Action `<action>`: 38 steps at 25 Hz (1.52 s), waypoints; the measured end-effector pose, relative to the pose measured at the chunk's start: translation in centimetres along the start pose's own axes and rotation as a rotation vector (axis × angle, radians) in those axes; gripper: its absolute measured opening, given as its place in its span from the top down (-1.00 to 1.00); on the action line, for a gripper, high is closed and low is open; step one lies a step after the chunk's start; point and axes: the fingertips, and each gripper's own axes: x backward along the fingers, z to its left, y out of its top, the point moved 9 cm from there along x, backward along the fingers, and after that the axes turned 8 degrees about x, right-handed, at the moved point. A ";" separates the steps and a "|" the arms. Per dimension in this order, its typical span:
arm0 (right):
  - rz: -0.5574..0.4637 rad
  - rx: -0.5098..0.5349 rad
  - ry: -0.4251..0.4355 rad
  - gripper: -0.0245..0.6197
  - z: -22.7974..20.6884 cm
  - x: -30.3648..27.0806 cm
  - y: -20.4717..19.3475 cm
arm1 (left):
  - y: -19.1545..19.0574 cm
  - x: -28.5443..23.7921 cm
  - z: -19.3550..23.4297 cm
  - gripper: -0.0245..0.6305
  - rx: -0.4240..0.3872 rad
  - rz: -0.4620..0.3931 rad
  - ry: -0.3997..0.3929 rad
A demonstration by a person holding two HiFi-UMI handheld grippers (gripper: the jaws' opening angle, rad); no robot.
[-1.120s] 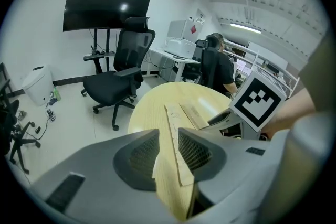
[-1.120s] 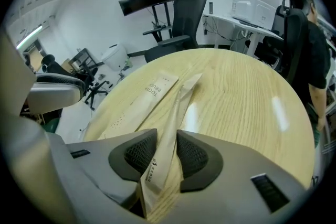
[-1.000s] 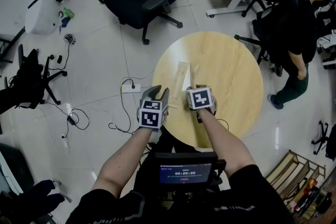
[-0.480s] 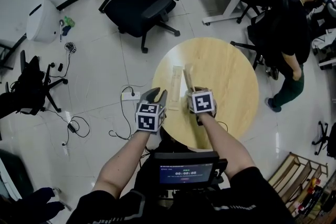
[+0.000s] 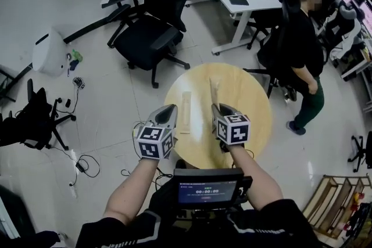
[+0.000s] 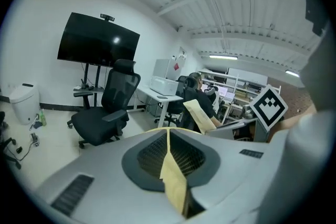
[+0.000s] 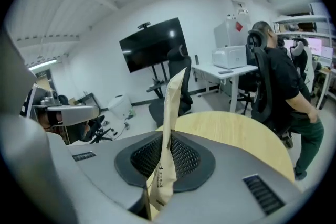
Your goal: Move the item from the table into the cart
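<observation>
Left gripper [image 5: 171,108] and right gripper [image 5: 217,107], jaws just closed in, each pinch a flat tan paper packet [image 7: 168,128]. Below them are a round pale wooden table [image 5: 250,101] and a glossy white floor [image 5: 116,96].

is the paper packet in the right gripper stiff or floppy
Probably stiffish: the paper packet sticks nearly straight out of the right gripper, bending only slightly at its tip. Likely light, being thin and flat. Pinched near one end, it could swing.
</observation>
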 end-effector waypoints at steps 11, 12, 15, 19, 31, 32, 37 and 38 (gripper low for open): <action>-0.328 -0.007 -0.015 0.81 1.7 18.7 3.5 | 2.5 8.8 -10.0 0.91 -0.085 -0.138 -0.063; -0.347 -0.006 -0.016 0.81 1.2 19.8 3.1 | 2.4 8.6 -11.3 0.91 -0.096 -0.142 -0.080; -0.419 -0.005 -0.020 0.82 -0.3 23.5 2.4 | 2.3 7.7 -15.5 0.91 -0.161 -0.152 -0.145; -0.483 0.046 -0.104 0.82 0.3 27.7 3.0 | 3.8 8.0 -18.3 0.91 -0.224 -0.174 -0.238; -0.582 -0.070 -0.536 0.82 1.8 42.7 -6.1 | -1.4 7.0 -29.3 0.91 -0.371 -0.051 -0.677; -0.585 -0.081 -0.586 0.82 2.3 44.7 -7.6 | -2.4 7.4 -30.8 0.91 -0.381 -0.037 -0.718; -0.600 -0.152 -0.837 0.82 4.6 57.3 -15.8 | -7.9 10.9 -42.1 0.91 -0.439 0.026 -0.933; -0.606 -0.163 -0.881 0.82 5.1 60.2 -17.8 | -9.4 12.0 -45.0 0.91 -0.452 0.032 -0.977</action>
